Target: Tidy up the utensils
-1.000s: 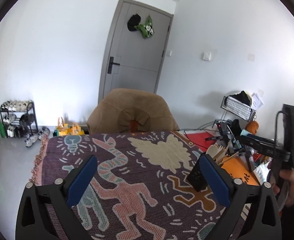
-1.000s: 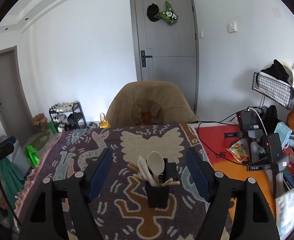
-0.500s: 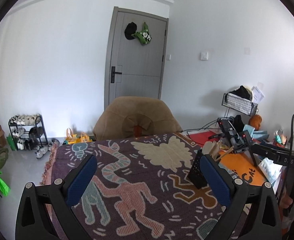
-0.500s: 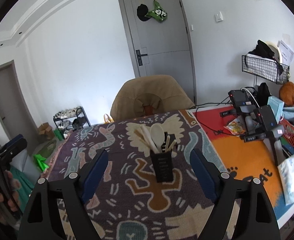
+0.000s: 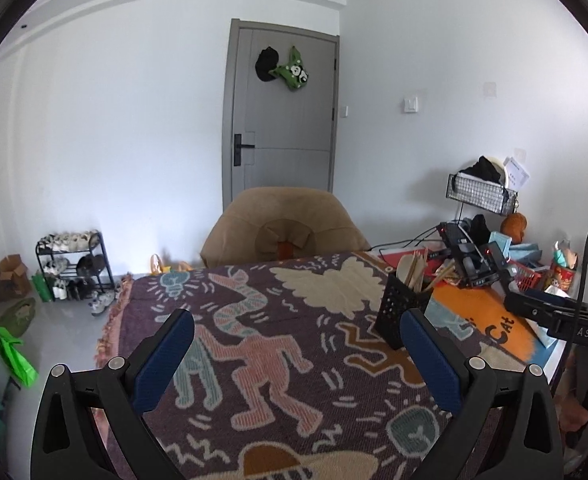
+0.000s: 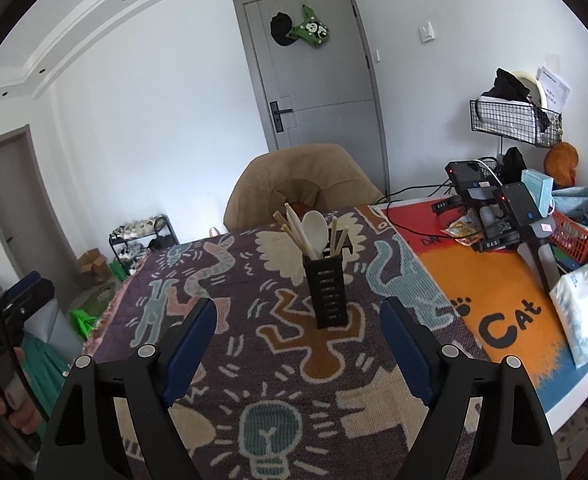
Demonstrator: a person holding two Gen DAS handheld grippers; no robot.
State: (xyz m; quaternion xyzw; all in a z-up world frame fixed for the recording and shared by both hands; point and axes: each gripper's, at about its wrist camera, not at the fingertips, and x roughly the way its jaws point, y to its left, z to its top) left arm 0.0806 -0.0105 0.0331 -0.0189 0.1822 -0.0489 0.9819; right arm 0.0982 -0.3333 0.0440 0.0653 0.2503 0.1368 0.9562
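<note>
Left wrist view: I see my left gripper (image 5: 294,344) spread wide, holding nothing; the black utensil holder (image 5: 400,318) stands just beyond its right finger on the patterned blanket (image 5: 261,360).

Right wrist view: right gripper (image 6: 298,332) spread wide, empty; holder (image 6: 328,292) upright ahead between the fingers, spoon (image 6: 314,228) and chopsticks (image 6: 294,232) inside.

A purple woven cloth (image 6: 253,360) with pink, teal, cream and brown cartoon figures covers the bench. At centre frame stands a black slotted holder (image 6: 328,294) of cream spoons and pale wooden chopsticks (image 6: 336,234). An orange, red and blue mat (image 6: 490,284) lies at right.
</note>
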